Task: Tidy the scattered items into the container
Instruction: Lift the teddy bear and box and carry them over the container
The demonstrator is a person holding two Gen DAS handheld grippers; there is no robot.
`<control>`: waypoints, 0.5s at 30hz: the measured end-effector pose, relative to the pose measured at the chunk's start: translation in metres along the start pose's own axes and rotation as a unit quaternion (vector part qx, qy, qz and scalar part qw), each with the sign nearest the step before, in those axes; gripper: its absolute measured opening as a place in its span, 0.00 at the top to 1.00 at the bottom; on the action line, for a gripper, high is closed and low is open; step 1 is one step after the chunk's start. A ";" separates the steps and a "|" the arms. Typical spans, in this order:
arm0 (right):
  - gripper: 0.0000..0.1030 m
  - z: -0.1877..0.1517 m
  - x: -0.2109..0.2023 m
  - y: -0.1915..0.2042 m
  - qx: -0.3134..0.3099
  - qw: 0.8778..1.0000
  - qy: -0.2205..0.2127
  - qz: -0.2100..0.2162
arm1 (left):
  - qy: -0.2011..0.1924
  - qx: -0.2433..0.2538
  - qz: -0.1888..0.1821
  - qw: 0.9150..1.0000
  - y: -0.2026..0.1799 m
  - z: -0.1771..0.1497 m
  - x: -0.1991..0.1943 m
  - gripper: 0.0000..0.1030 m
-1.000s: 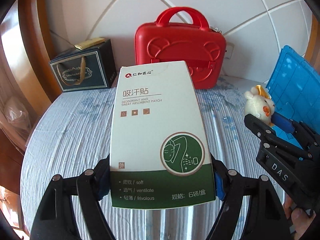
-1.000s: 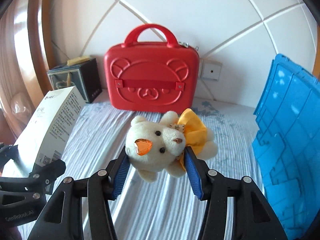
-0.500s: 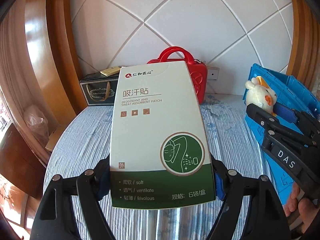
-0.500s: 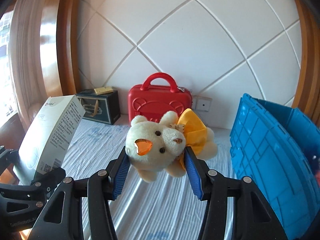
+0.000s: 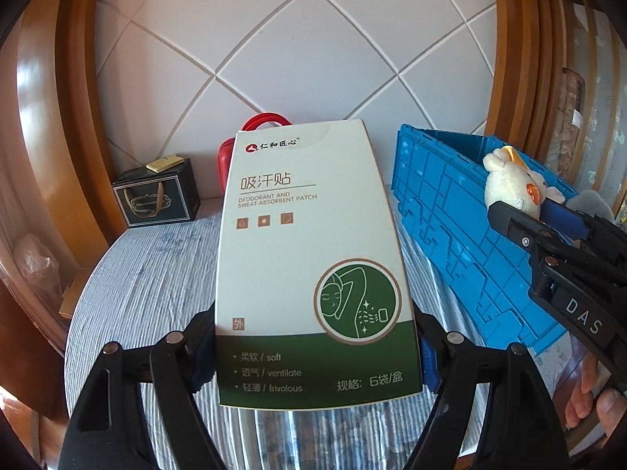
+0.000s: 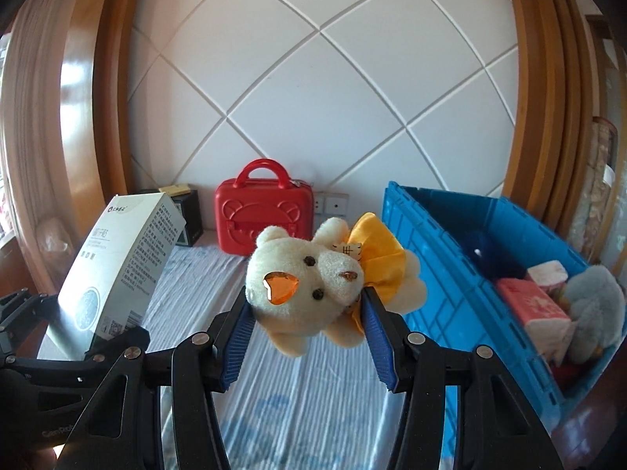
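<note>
My left gripper (image 5: 317,356) is shut on a white and green deodorant patch box (image 5: 309,258), held upright above the striped table. It also shows at the left of the right wrist view (image 6: 121,270). My right gripper (image 6: 305,337) is shut on a cream plush bear (image 6: 309,278) with a yellow bow, held high, left of the blue crate (image 6: 450,258). The bear (image 5: 513,184) and right gripper (image 5: 540,219) show at the right of the left wrist view, over the crate (image 5: 450,227). The crate holds a pink pack (image 6: 537,305) and a grey plush (image 6: 595,305).
A red bear-faced case (image 6: 264,219) stands at the back against the white quilted wall. A dark gift box (image 5: 156,196) with a gold packet on top sits at the back left. Wooden frame edges flank both sides. The striped tablecloth (image 6: 313,391) lies below.
Both grippers have risen and pulled back with their loads. The red case looks smaller and the crate's inside has come into view on the right.
</note>
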State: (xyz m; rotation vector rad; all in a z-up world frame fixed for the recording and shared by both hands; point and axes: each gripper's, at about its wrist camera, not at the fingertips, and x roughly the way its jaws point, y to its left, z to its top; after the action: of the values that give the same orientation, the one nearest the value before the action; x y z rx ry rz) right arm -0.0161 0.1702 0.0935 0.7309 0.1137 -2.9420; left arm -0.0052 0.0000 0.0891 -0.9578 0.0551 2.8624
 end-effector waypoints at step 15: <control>0.49 -0.012 -0.066 -0.236 0.010 0.998 -0.033 -0.049 | -0.045 0.030 -0.058 0.997 -0.246 0.034 0.015 0.25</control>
State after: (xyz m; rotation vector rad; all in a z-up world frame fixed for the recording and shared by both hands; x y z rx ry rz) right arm 0.0190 0.4107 0.1247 0.6487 0.1183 -3.0599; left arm -0.0056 0.2481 0.1083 -0.7924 0.0728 2.7771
